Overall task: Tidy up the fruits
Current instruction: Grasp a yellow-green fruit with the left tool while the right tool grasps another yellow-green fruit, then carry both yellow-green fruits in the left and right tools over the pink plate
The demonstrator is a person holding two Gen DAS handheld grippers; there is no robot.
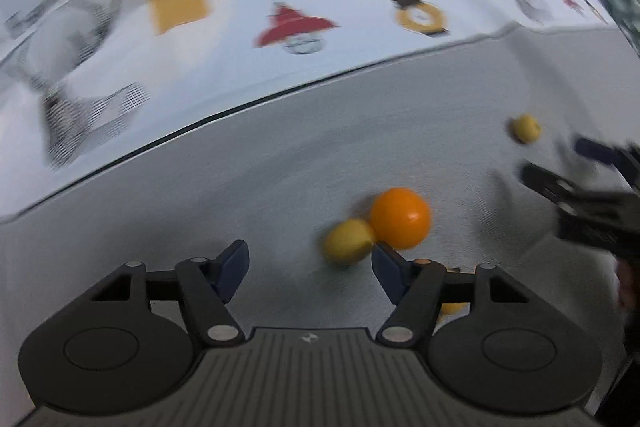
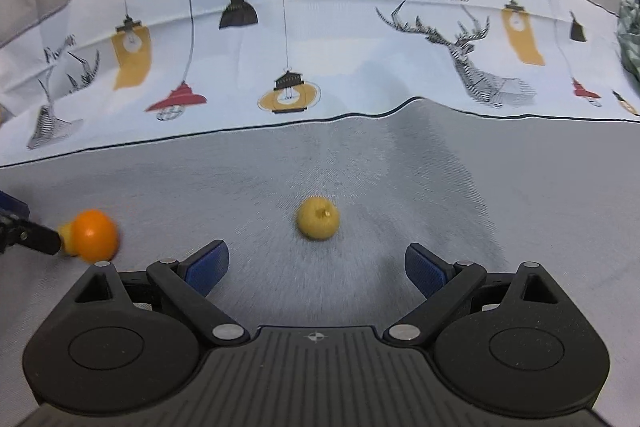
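While blur smears the left view, a yellow fruit (image 1: 450, 307) at 4 o'clock hides behind the left gripper (image 1: 310, 263), jaws parted, empty; the right gripper (image 2: 316, 267) gapes below a lemon (image 2: 318, 218).

Left wrist view is motion-smeared throughout: we cannot read the lettering on the printed cloth (image 1: 280, 7), and the orange (image 1: 400, 218) and the yellow fruit (image 1: 347, 241) touching it have soft outlines. A further yellow object (image 1: 452, 308) shows only as a sliver behind the left gripper's linkage; we cannot tell what it is. The right gripper (image 1: 560, 163) is cut by that frame's right edge. In the right wrist view, the left gripper (image 2: 24, 233) is cropped at the left edge and partly hides a yellow fruit (image 2: 66, 235) behind the orange (image 2: 96, 235).
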